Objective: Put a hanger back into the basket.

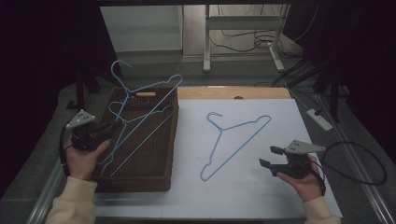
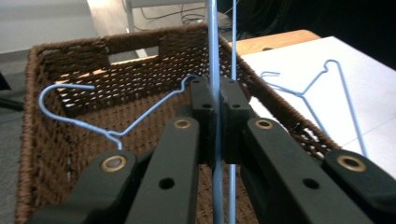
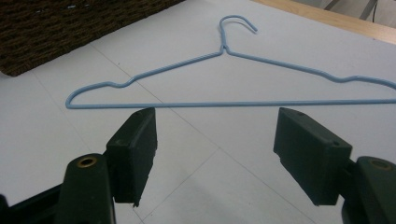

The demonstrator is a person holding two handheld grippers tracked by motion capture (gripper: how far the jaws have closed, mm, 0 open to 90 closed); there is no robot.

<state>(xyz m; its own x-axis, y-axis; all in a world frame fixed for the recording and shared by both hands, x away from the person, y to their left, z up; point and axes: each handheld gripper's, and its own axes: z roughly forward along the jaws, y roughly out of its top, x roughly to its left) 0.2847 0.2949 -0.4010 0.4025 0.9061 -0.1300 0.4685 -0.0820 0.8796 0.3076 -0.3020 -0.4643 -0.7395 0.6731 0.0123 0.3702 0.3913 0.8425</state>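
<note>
My left gripper [image 1: 113, 127] reaches over the left rim of a brown wicker basket [image 1: 170, 140] and is shut on the wire of a blue hanger [image 1: 154, 85]. That hanger stands tilted, its hook above the basket's far edge. In the left gripper view the jaws [image 2: 215, 95] pinch the blue wire [image 2: 214, 46], and a second blue hanger [image 2: 74, 122] lies inside the basket [image 2: 32, 93]. A third blue hanger [image 1: 233, 140] lies flat on the white sheet [image 1: 261, 196]. My right gripper [image 1: 268, 156] rests to the right of it, open and empty; the hanger [image 3: 224, 103] lies just beyond its jaws [image 3: 215, 154].
A strip of wooden tabletop [image 1: 224, 92] shows behind the white sheet. A white power strip [image 1: 320, 119] lies at the table's right edge, and a cable [image 1: 359, 163] loops from the right gripper. A metal stand [image 1: 243, 37] and cables sit on the floor beyond.
</note>
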